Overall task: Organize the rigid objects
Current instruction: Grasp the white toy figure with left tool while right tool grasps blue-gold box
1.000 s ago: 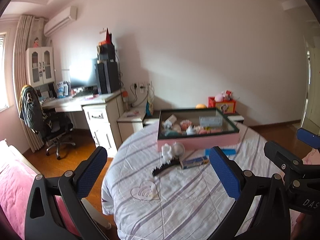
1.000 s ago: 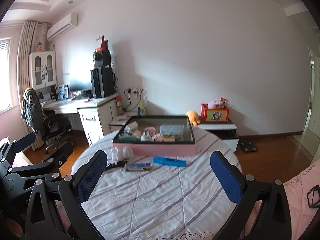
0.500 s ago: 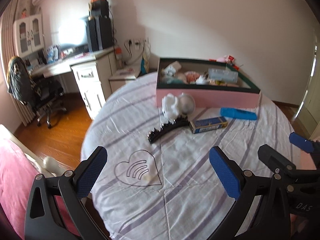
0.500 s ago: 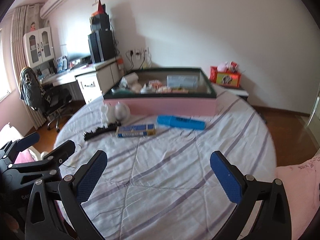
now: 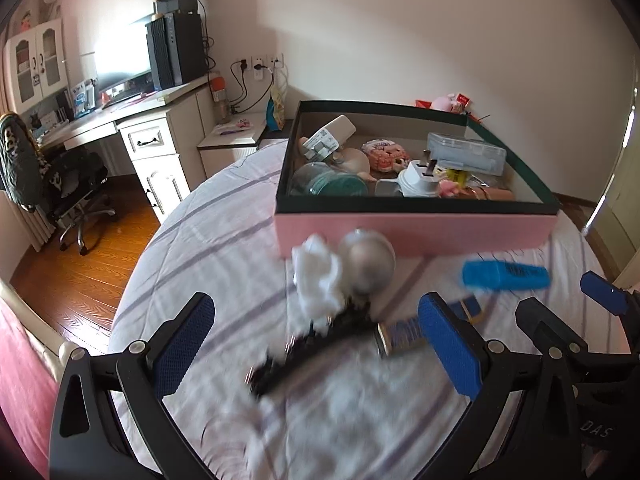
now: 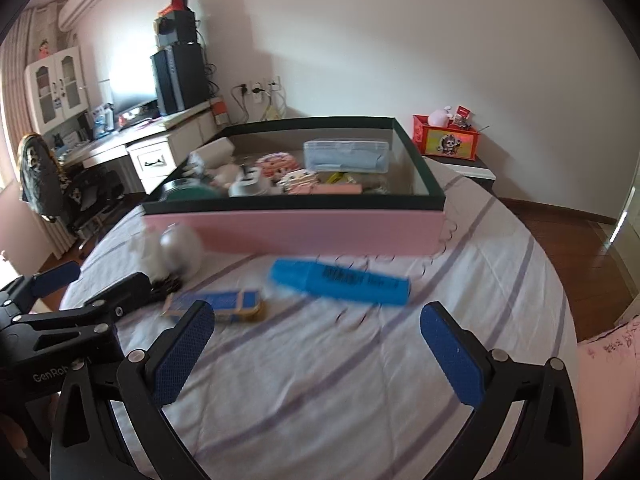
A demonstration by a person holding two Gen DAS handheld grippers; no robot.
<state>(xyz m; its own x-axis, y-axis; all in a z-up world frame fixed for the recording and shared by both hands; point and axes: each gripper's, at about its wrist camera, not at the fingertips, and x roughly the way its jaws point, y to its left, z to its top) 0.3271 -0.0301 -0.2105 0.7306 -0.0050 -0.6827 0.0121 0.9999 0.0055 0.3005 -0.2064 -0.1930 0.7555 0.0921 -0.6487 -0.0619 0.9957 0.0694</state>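
Observation:
A pink box with a dark green rim stands on the round table and holds several small items. In front of it lie a white toy with a clear globe, a black hair clip, a small blue carton and a blue marker. My left gripper is open, low over the hair clip. My right gripper is open, just short of the marker and the carton.
The table has a striped white cloth. A desk with a computer and an office chair stand at the left. A red box with toys sits on a low cabinet behind. A pink bed edge lies at the right.
Both grippers have moved forward and down toward the items in front of the pink box. Both stay open and empty.

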